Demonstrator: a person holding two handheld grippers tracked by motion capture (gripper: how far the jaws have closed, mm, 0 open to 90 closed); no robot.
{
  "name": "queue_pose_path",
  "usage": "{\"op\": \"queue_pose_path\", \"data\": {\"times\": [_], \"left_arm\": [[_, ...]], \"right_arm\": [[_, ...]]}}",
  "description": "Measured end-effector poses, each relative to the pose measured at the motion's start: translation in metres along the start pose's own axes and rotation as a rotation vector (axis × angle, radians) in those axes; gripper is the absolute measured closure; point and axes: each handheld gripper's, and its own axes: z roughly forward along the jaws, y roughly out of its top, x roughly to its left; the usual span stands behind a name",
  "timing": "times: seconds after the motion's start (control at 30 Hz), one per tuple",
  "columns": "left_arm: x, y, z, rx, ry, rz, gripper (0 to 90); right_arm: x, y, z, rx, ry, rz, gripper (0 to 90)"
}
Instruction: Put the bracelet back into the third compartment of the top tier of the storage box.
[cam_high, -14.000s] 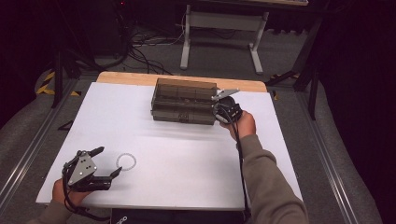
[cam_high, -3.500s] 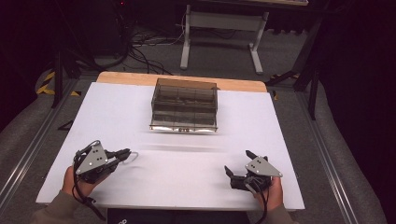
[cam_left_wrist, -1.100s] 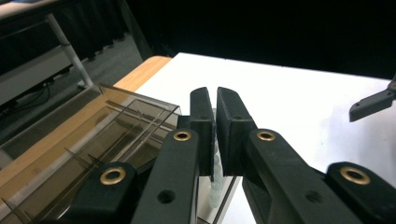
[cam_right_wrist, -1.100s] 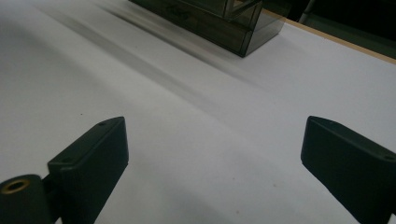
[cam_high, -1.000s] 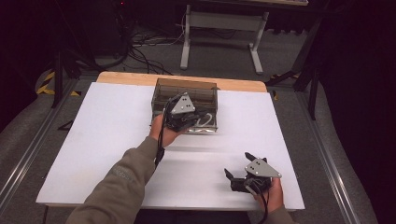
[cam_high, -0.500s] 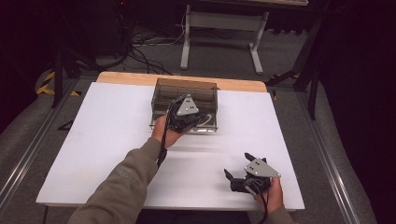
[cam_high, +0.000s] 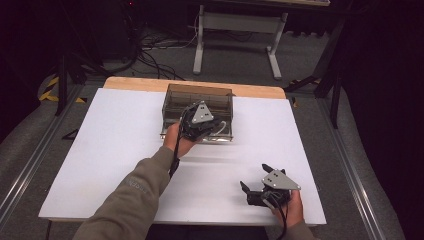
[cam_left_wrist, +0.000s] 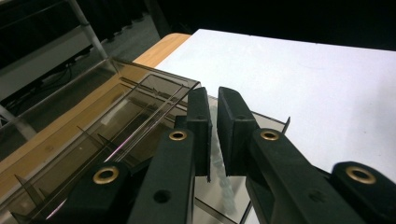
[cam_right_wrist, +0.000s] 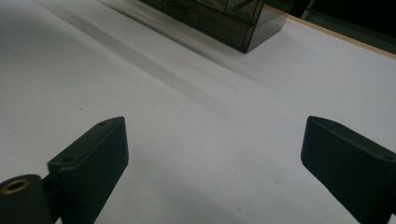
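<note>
- Jaws of my left gripper (cam_left_wrist: 213, 135) stand almost together, a thin slit between the pads, and a pale clear item (cam_left_wrist: 219, 163), too blurred to name, shows through that slit; I cannot tell whether the pads press on it.
- Box: the smoky clear organizer box (cam_high: 199, 96) sits at upper centre of the high view, on the white table (cam_high: 100, 150), with my left gripper (cam_high: 201, 120) over its near part.
- Seen from the left gripper view, the box's dividers (cam_left_wrist: 107, 135) run across the left half of the frame.
- My right gripper (cam_high: 256, 186) rests at lower right of the high view, jaws spread wide with bare table between them, well apart from the box (cam_right_wrist: 224, 18).
</note>
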Motion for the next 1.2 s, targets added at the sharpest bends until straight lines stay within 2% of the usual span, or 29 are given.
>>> {"op": "queue_pose_path", "data": {"times": [0.13,0.23,0.3,0.33,0.47,0.5,0.53,0.67,0.83,0.87,0.93,0.97,1.03,1.2], "left_arm": [[0.000,0.000,0.001,0.002,0.020,0.012,78.2],[0.000,0.000,0.000,0.001,0.014,0.014,79.5],[-0.001,0.001,-0.002,-0.010,0.004,0.001,83.0],[-0.001,0.001,-0.003,-0.011,0.019,0.007,83.1],[-0.001,0.001,-0.008,-0.025,0.026,0.007,85.2],[-0.001,0.001,-0.011,-0.025,0.029,0.020,85.2],[-0.002,0.001,-0.012,-0.028,0.023,0.010,85.2],[-0.003,-0.002,-0.022,-0.048,0.051,0.027,84.2],[-0.005,-0.006,-0.030,-0.046,0.047,0.043,77.7],[-0.004,-0.008,-0.035,-0.044,0.040,0.050,74.1],[-0.005,-0.010,-0.039,-0.038,0.032,0.055,71.1],[-0.005,-0.010,-0.039,-0.038,0.032,0.055,67.9],[-0.007,-0.014,-0.047,-0.033,0.034,0.089,60.6],[-0.009,-0.021,-0.061,-0.054,0.056,0.107,45.0]], "right_arm": [[0.000,0.000,0.000,0.005,0.000,-0.004,8.4],[0.001,0.000,0.000,0.004,0.000,-0.008,8.4],[0.001,0.000,0.000,0.004,0.000,-0.008,8.4],[0.001,0.000,0.000,0.004,-0.001,-0.009,8.4],[0.001,0.000,0.000,0.001,-0.001,-0.011,8.4],[0.001,0.000,0.000,0.001,-0.003,-0.011,8.4],[0.001,0.000,0.000,0.000,-0.004,-0.006,8.4],[0.002,0.001,0.000,0.000,-0.004,-0.011,8.4],[0.002,0.001,0.000,0.001,-0.003,-0.010,8.5],[0.003,0.001,-0.001,0.001,-0.005,-0.009,12.4],[0.002,0.001,-0.002,-0.014,0.009,0.000,14.1],[0.002,0.001,-0.002,-0.014,0.009,0.000,14.1],[0.003,0.001,-0.003,-0.029,0.012,0.008,14.6],[0.004,0.002,-0.004,-0.042,0.007,0.011,15.2]]}}
